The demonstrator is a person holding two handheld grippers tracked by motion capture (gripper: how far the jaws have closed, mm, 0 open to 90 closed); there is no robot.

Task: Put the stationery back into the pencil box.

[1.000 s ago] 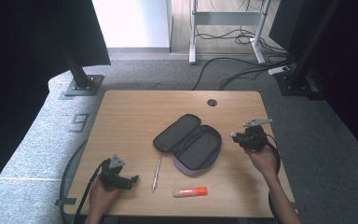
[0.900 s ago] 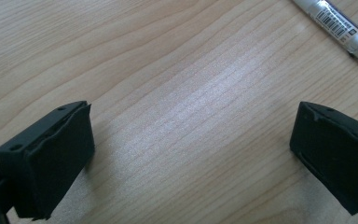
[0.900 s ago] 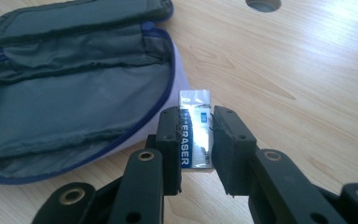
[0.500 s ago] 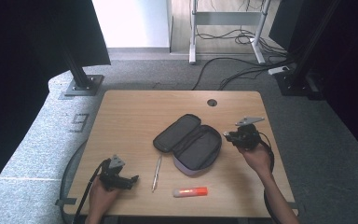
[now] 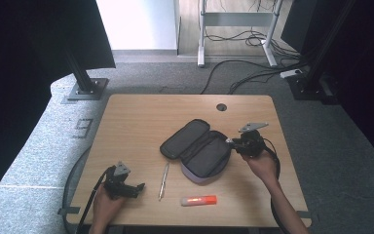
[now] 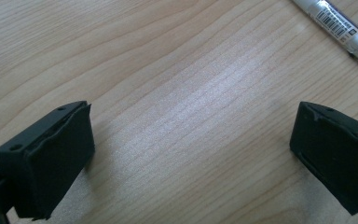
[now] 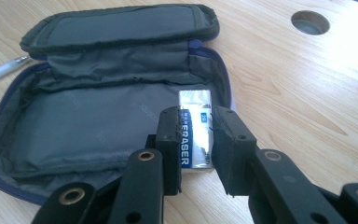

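Observation:
An open dark pencil case (image 5: 197, 148) lies in the middle of the wooden table (image 5: 141, 122), lid folded back. My right gripper (image 5: 233, 142) is at the case's right edge, shut on a white and blue eraser (image 7: 196, 100). In the right gripper view the right gripper (image 7: 198, 114) holds the eraser just over the rim of the pencil case (image 7: 88, 116). My left gripper (image 5: 139, 186) rests near the table's front left, pointing right. The left gripper (image 6: 191, 116) stands open over bare wood, with a pen (image 6: 340, 25) beyond its far jaw.
A silver pen (image 5: 163, 181) lies between the left gripper and the case. An orange marker (image 5: 198, 200) lies near the front edge. A round cable hole (image 5: 221, 107) is at the table's back. Cables and stand feet are on the floor behind.
My right gripper has moved left with the eraser, from beside the case to its right rim. The left gripper has stayed where it was.

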